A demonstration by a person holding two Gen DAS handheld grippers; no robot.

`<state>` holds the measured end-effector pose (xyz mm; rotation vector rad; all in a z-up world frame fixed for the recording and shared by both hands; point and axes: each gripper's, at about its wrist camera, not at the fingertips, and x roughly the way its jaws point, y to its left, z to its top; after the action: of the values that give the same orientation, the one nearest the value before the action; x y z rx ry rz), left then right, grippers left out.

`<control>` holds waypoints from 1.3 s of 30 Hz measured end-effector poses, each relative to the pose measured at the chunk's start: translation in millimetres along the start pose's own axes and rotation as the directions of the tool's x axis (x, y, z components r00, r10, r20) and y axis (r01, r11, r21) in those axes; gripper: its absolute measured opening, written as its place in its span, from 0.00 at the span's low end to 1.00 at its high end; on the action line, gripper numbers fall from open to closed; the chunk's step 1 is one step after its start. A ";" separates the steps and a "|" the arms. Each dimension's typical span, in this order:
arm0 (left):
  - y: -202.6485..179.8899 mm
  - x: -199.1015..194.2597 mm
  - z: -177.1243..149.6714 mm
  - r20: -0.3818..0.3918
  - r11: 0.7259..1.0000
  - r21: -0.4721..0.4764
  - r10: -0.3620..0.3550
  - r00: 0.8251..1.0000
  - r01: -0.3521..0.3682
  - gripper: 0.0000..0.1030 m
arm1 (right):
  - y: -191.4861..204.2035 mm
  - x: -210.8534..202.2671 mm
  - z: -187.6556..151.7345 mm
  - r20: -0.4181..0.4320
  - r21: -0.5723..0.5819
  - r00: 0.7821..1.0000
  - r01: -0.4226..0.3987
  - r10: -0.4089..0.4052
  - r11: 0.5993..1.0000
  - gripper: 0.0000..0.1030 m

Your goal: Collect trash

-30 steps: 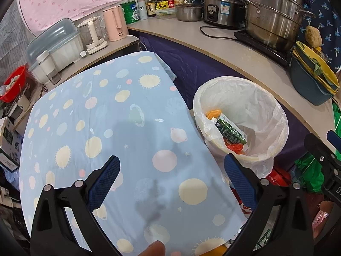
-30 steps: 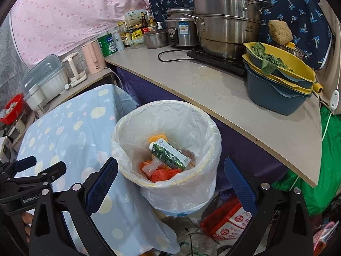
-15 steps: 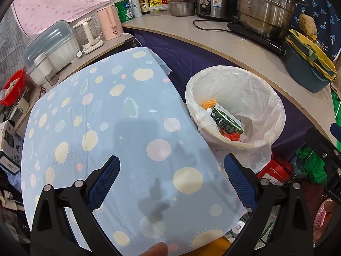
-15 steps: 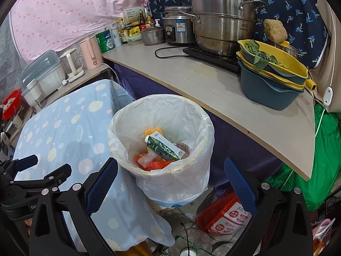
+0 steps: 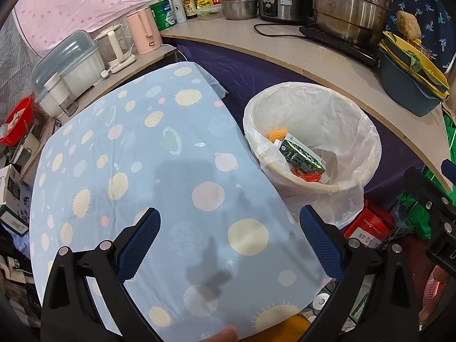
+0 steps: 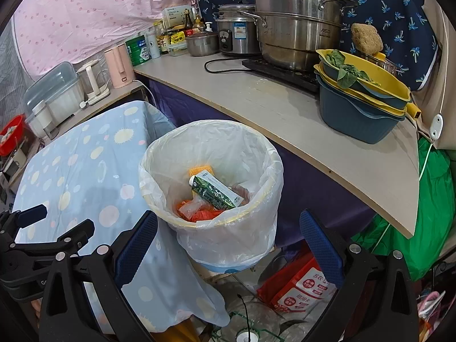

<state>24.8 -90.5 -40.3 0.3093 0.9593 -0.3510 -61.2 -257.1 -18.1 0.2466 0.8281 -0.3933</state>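
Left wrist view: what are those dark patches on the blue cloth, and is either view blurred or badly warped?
Left wrist view: the patches on the blue cloth are soft shadows, darkest near the open left gripper; the picture is sharp. Right wrist view: also sharp, with the right gripper open; the fisheye bends the counter edge into a curve, and the corners are black.

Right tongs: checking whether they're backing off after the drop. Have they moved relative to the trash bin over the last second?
Yes. The right tongs have pulled back: the trash bin sits higher and smaller in the right wrist view.
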 end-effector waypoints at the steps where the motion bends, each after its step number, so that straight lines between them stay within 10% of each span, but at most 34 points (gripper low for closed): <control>1: -0.3 0.7 -0.3 -0.003 1.000 0.000 -0.001 1.000 0.001 0.91 | 0.4 0.0 -0.7 -0.002 0.002 1.000 0.000 0.000 1.000 0.94; 39: 5.7 27.6 22.3 -0.070 0.999 -0.045 -0.009 0.998 0.006 0.91 | 0.8 31.8 18.5 -0.046 0.004 0.999 -0.016 0.016 1.000 0.94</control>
<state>58.1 -98.7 -50.8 0.2790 1.0359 -0.3271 -29.2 -270.8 -29.9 0.2663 0.8699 -0.3749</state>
